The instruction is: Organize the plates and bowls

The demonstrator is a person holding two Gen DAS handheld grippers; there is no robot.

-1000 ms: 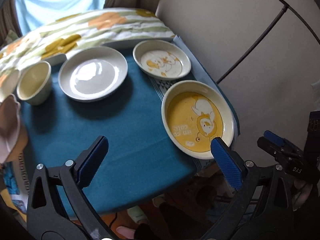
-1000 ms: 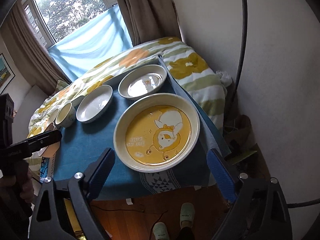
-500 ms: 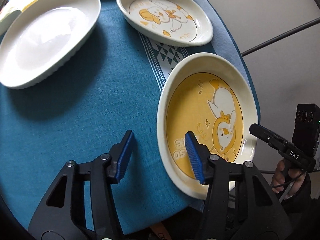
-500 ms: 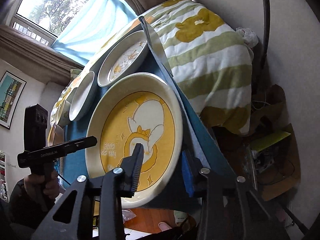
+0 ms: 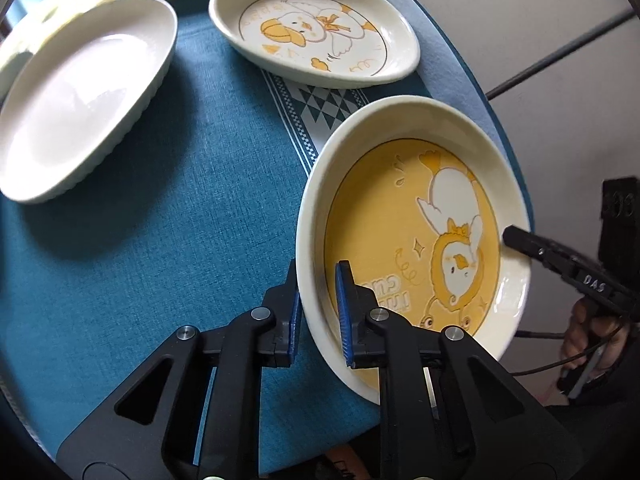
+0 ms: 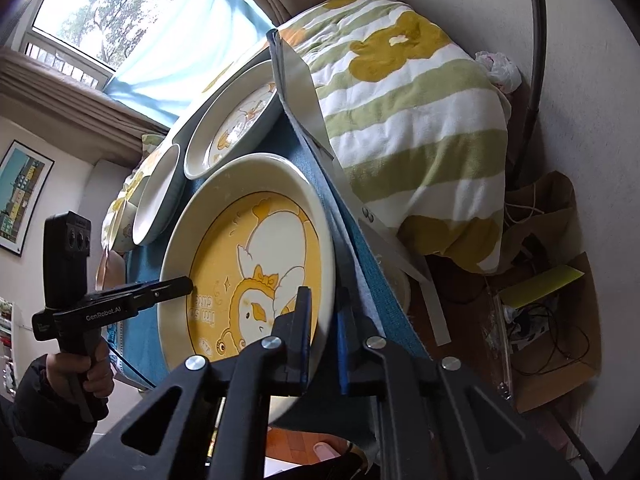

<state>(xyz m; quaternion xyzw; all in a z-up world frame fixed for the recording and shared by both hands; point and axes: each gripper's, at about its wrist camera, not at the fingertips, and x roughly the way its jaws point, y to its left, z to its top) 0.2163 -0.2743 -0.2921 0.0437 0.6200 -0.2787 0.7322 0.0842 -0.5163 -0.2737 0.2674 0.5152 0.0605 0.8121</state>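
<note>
A large yellow plate (image 5: 408, 224) with a duck drawing rests near the right edge of the blue tablecloth (image 5: 160, 220). My left gripper (image 5: 318, 312) is shut on its near-left rim. My right gripper (image 6: 322, 332) is shut on the opposite rim of the same plate (image 6: 248, 264). Behind it stand a smaller white duck plate (image 5: 316, 36), also in the right wrist view (image 6: 236, 124), and a plain white ribbed plate (image 5: 76, 96).
The table edge runs close to the yellow plate's right side, with a wall (image 5: 520, 20) beyond. A striped green and yellow blanket (image 6: 408, 112) lies behind the table. A cup (image 6: 122, 224) stands at the far left. Boxes and cables (image 6: 548, 316) lie on the floor.
Both grippers have closed from half open onto opposite rims of the yellow plate. Both cameras have moved in closer to the plate.
</note>
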